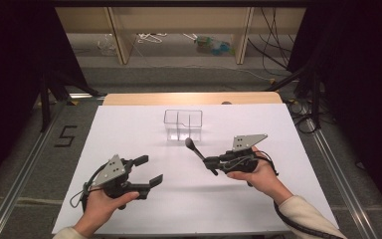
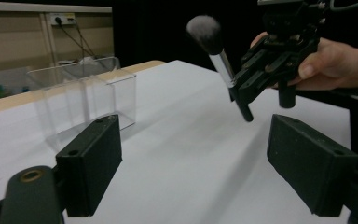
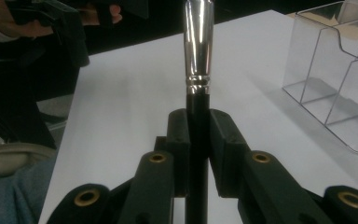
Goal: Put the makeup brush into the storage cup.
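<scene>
In the high view, the left hand-held gripper (image 1: 146,171) is closest, low on the white tabletop (image 1: 129,129), and a hand (image 1: 102,204) holds it from below. Its two black jaws stand wide apart and there is nothing between them. In the left gripper view those jaws rise from the bottom with bare white tabletop between them. A little farther up and to the right, the right hand-held gripper (image 1: 211,162) is held in the other hand (image 1: 256,174), with a pale sleeve (image 1: 303,211) behind it. This gripper is squeezed tight on the black handle of a makeup brush (image 1: 195,149). The brush is up in the air above the tabletop, tilted, with its dark fluffy head (image 2: 204,31) pointing up and away toward the far side. In the right gripper view the black handle sits right between the two jaws, and the shiny silver part (image 3: 198,42) of the brush sticks up above them. Farther back, past the brush tip and near it but not touching, a clear plastic box (image 1: 182,124) stands upright on the tabletop. It has thin walls inside that split it into parts. Behind the white cover, a strip of wooden edge (image 1: 191,98) shows at the far end.
</scene>
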`<state>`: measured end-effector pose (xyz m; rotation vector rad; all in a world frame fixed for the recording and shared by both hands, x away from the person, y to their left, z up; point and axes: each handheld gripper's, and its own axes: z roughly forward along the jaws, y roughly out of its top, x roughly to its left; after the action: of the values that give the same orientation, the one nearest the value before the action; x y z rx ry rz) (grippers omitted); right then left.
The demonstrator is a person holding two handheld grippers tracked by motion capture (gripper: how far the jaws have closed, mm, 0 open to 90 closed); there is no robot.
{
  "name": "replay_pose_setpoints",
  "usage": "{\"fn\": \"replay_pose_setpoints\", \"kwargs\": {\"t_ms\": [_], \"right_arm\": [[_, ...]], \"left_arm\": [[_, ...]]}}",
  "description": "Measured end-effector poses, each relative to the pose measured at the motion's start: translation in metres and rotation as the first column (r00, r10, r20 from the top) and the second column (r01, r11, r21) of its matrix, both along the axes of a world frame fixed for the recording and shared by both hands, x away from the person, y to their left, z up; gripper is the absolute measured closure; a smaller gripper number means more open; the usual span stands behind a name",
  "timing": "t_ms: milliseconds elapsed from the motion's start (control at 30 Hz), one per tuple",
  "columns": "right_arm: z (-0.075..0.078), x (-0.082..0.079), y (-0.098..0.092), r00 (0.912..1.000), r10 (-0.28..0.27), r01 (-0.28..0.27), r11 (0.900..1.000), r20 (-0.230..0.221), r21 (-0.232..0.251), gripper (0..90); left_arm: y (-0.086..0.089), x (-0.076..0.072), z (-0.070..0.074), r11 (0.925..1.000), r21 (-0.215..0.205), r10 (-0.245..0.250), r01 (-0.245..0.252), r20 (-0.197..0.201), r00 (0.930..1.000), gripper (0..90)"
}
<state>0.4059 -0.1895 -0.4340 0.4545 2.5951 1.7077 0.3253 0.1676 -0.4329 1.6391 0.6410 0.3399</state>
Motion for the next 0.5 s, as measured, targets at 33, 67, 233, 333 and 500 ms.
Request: {"fn": "replay_pose_setpoints", "kwargs": {"t_ms": [33,67,233,333,500], "right_arm": [[0.0,0.0,0.0,1.0,-0.009,0.009,1.0,0.003,0.004,79.6],[0.0,0.0,0.0,1.0,-0.008,0.008,1.0,0.002,0.006,79.6],[0.0,-0.001,0.002,0.9998,-0.017,0.017,1.0,-0.007,0.02,79.6],[0.0,0.0,0.004,0.9999,-0.016,0.016,0.999,0.003,0.032,79.6],[0.0,-0.001,0.006,0.9996,-0.024,0.024,0.999,0.017,0.026,79.6]], "left_arm": [[-0.004,0.002,0.001,0.9999,-0.011,-0.003,0.003,-0.003,1.0,18.4],[-0.01,0.006,0.001,0.9996,-0.019,-0.02,0.02,-0.004,0.9998,19.0],[-0.033,0.016,-0.001,0.9974,-0.062,-0.04,0.036,-0.062,0.9973,24.8],[-0.04,0.019,-0.002,0.9966,-0.075,-0.04,0.035,-0.076,0.9963,29.3],[-0.055,0.027,-0.003,0.9957,-0.087,-0.036,0.03,-0.074,0.9966,33.2]]}}
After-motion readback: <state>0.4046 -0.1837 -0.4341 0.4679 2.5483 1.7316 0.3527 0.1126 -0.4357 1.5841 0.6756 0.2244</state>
